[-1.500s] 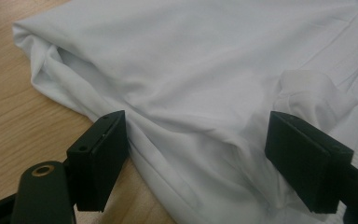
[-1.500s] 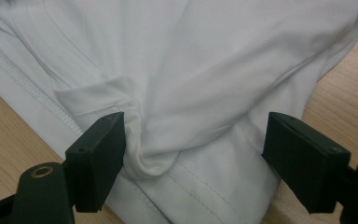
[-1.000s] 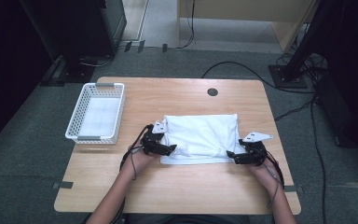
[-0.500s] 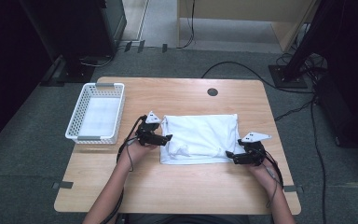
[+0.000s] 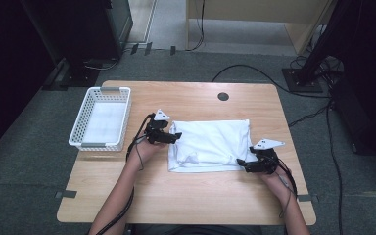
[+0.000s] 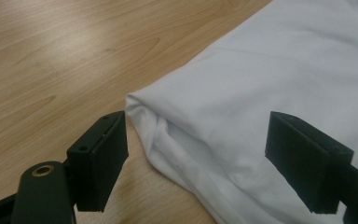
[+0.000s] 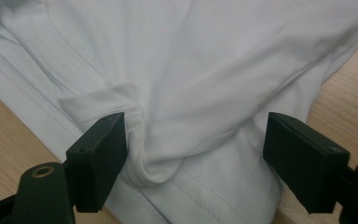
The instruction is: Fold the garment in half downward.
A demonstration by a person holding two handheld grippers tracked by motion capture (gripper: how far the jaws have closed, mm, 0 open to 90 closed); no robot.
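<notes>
Your left claw stands wide open at the far left corner of the white shirt, its jaws astride that corner without pinching it, and your right claw is just as open at the near right corner, a bunched fold between its jaws but not pressed. The shirt lies folded into a rough rectangle on the counter, just right of the white basket. Judging by this, part of the folding is done; further folds and perhaps a move into the empty basket remain.
</notes>
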